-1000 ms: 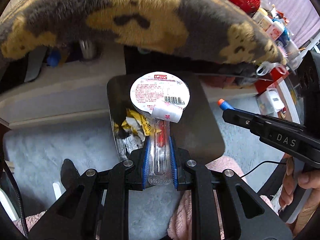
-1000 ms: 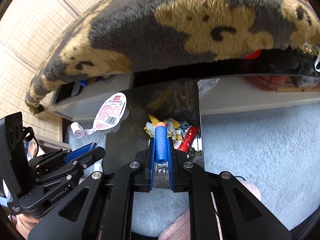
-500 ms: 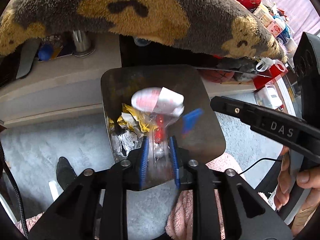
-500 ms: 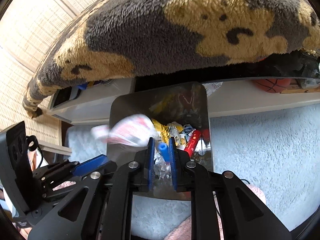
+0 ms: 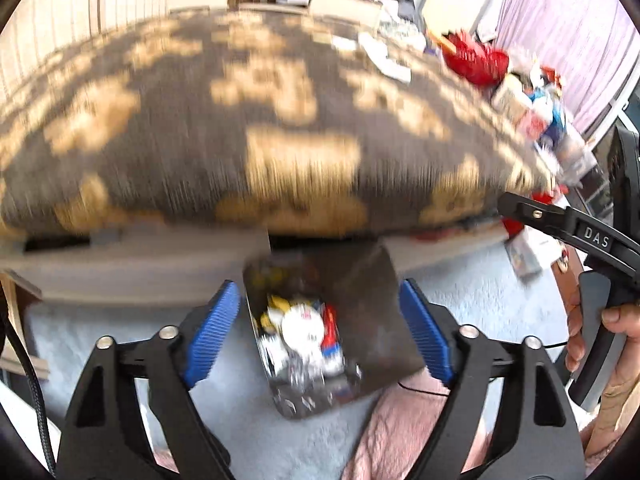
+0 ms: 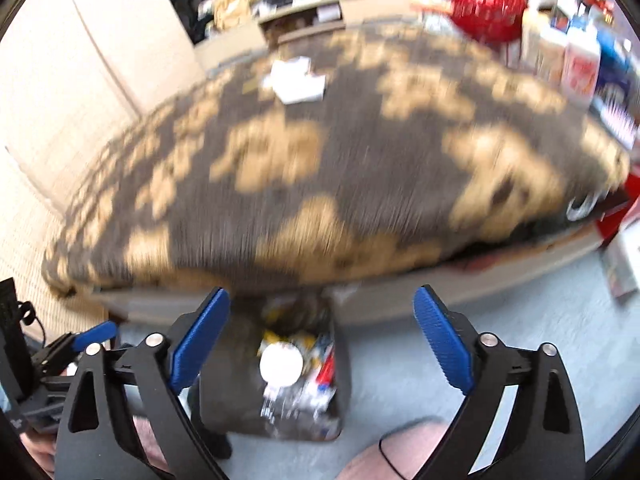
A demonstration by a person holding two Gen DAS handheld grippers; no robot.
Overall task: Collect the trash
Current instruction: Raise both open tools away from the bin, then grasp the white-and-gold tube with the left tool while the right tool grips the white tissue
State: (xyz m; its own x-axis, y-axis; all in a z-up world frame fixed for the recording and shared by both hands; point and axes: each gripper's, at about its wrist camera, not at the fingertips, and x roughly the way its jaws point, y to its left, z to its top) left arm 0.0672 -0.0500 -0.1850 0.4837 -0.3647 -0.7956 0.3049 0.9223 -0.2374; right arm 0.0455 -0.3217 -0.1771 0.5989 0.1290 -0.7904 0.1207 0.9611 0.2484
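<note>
A dark metal trash bin (image 5: 372, 280) (image 6: 228, 400) stands on the pale carpet below both grippers, filled with wrappers. A round white lid (image 5: 302, 328) (image 6: 280, 362) lies on top of the trash. My left gripper (image 5: 320, 332) hangs above the bin, its jaws opening wide with nothing between the blue pads. My right gripper (image 6: 320, 344) is also above the bin, jaws opening, nothing held. White paper scraps (image 6: 298, 80) (image 5: 394, 66) lie on the bed's grey-and-tan blanket (image 5: 240, 120). Both views are motion-blurred.
The bed's edge overhangs the bin. Bottles and a red basket (image 5: 476, 60) crowd the bed's far right side. A small box (image 5: 524, 256) lies on the carpet at right. A pink fluffy thing (image 5: 400, 432) sits just below the bin. A hand (image 5: 616, 328) holds the right gripper.
Both grippers opened and let go: the lidded plastic wrapper and the blue foam dart dropped into the bin. Both grippers rose, so the bed top has come into view.
</note>
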